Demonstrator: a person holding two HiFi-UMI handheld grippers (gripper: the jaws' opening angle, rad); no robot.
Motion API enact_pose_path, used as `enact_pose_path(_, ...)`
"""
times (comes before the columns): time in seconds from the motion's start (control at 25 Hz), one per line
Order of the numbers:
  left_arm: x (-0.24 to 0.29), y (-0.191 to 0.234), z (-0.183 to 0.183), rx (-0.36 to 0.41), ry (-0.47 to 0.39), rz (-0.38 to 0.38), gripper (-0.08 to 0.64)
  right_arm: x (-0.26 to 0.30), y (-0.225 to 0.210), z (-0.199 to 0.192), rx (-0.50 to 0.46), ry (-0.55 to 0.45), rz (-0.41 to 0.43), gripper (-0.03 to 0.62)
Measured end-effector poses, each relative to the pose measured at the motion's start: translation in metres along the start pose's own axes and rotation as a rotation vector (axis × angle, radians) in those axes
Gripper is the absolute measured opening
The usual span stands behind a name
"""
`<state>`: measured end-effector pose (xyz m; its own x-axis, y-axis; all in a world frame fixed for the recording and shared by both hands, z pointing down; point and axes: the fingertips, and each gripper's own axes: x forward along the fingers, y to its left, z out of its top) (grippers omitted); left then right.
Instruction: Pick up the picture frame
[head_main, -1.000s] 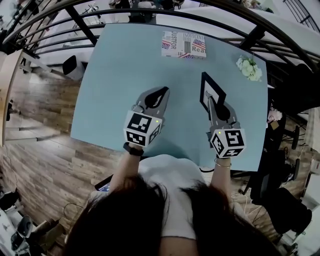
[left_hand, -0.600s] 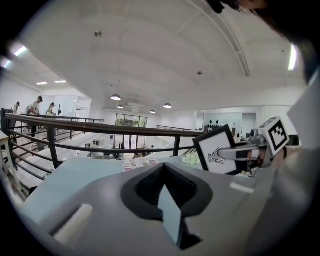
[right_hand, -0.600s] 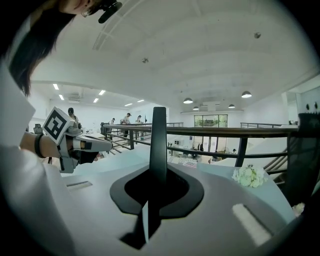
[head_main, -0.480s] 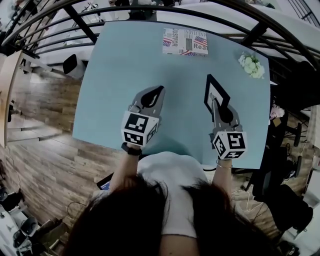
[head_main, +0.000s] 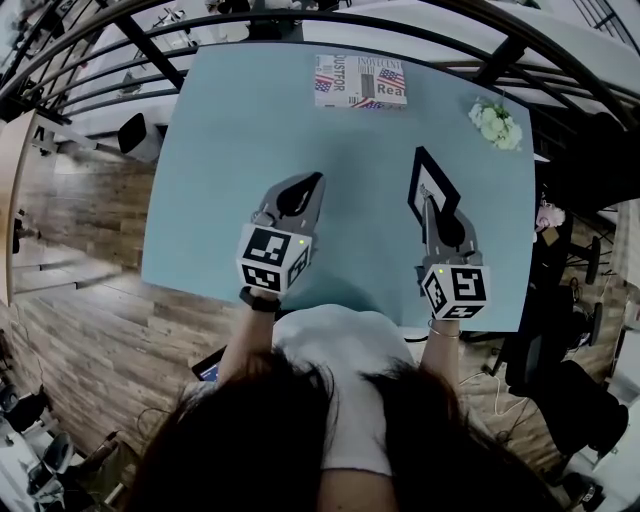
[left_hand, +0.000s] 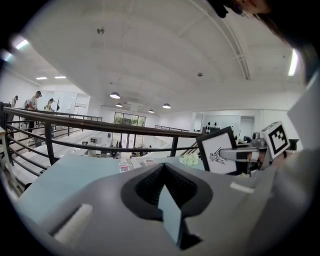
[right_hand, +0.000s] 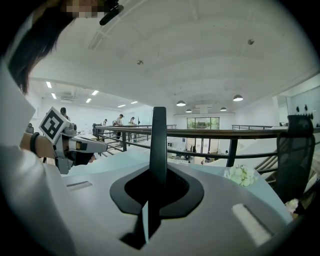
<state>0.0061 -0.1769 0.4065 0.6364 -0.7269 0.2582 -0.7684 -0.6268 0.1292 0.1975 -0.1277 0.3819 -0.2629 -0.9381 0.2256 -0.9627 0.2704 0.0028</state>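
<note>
The picture frame (head_main: 428, 170) stood upright over the right side of the blue table (head_main: 240, 130). The jaws of the right gripper (head_main: 427, 200) were clamped on it, edge-on. The left gripper (head_main: 316, 180) was held well apart to the left, jaws together with nothing between them. A newspaper (head_main: 361, 82) and flowers (head_main: 496, 124) lay near the table's far edge.

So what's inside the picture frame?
A white sheet with a small black drawing fills the picture frame. The right gripper clamps one edge and covers a strip of the sheet, so that part can't be seen.
</note>
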Motion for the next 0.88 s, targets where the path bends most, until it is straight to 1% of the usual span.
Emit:
enact_pose_path(0.28, -0.0022, 0.0036, 0.0007, -0.004, -0.004, 0.014, 0.057, 0.0033, 0.0020, 0.0007, 0.004, -0.002, 0.015, 0.014)
enact_pose_path(0.52, -0.0038, 0.0052, -0.0009, -0.018, -0.004, 0.023, 0.057, 0.0055, 0.0074, -0.0007, -0.008, 0.011, 0.047, 0.014)
enact_pose_path(0.88, -0.0053, 0.0064, -0.0015, -0.023, -0.011, 0.029, 0.057, 0.0060, 0.0059, -0.0006, -0.011, 0.009, 0.043, 0.014)
